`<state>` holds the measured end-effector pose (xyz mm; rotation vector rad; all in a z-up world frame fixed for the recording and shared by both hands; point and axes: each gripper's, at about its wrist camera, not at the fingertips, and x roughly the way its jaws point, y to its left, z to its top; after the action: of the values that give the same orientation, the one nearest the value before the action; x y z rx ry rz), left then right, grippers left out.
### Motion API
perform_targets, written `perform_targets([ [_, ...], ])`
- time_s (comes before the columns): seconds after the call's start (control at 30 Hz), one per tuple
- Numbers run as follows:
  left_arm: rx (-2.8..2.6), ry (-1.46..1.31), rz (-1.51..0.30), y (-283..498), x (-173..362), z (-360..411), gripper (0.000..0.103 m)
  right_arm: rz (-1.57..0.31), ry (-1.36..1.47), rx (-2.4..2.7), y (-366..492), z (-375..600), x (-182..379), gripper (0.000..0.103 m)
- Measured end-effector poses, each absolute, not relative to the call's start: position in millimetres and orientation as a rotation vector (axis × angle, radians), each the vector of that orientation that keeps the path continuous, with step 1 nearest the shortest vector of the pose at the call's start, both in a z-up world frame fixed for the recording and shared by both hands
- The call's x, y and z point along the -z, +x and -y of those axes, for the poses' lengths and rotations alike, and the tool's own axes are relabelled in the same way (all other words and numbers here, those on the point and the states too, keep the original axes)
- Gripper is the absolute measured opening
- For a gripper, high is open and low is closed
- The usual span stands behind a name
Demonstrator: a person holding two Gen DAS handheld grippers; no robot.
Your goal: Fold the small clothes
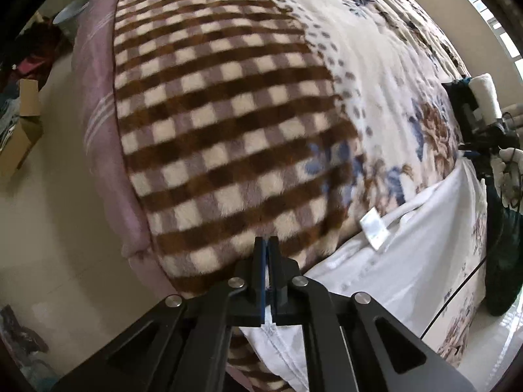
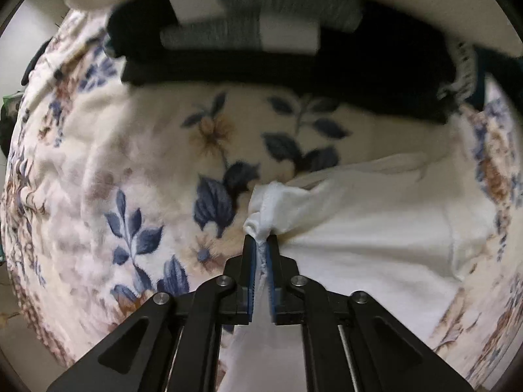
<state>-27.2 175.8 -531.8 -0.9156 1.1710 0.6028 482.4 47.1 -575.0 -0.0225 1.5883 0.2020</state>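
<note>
pinching white garment (image 2: 376, 228) edge in right gripper (image 2: 261, 245), left gripper (image 1: 267, 245) pressed on its other edge, floral blanket (image 2: 130, 163) beneath

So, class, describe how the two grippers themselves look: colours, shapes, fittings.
Both look alike. The left gripper and the right gripper each have two narrow black fingers lined with blue pads. Behind them, black angular link arms spread outward, with triangular cut-outs and round silver pivot bolts. No markings show on either. In the left view, the right gripper's far-off rig trails thin dark cables.
</note>
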Motion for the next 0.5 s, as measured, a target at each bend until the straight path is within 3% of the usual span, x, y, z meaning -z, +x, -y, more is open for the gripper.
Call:
perform_targets([
  [0.03, -0.581, -0.921, -1.171, -25.5, 528.9, -176.6, 0.002, -1.606, -0.018, -0.216, 484.2, -47.5, 575.8, 0.02],
  [0.1, -0.543, -0.901, -1.199, -18.5, 523.0, -175.2, 0.007, -1.621, 0.063, -0.292, 483.9, -42.6, 565.5, 0.048],
  [0.13, -0.528, -0.887, -1.208, -14.0, 520.5, -173.1, 0.01, -1.622, 0.092, -0.323, 481.2, -37.6, 556.0, 0.055],
  [0.17, -0.51, -0.873, -1.215, -10.6, 518.3, -170.6, 0.027, -1.615, 0.118, -0.358, 475.1, -29.1, 542.0, 0.063],
  [0.2, -0.483, -0.864, -1.228, -5.5, 517.5, -167.2, 0.05, -1.606, 0.14, -0.384, 468.3, -21.7, 531.5, 0.066],
  [0.27, -0.445, -0.874, -1.235, -0.6, 519.8, -163.2, 0.064, -1.596, 0.148, -0.411, 441.0, 2.6, 505.6, 0.067],
  [0.4, -0.386, -0.817, -1.297, 9.9, 525.6, -147.7, 0.064, -1.653, 0.112, -0.458, 359.2, 63.5, 484.2, 0.067],
  [0.5, -0.349, -0.748, -1.327, 11.7, 525.2, -133.3, 0.064, -1.764, 0.109, -0.472, 274.7, 109.2, 498.3, 0.067],
])
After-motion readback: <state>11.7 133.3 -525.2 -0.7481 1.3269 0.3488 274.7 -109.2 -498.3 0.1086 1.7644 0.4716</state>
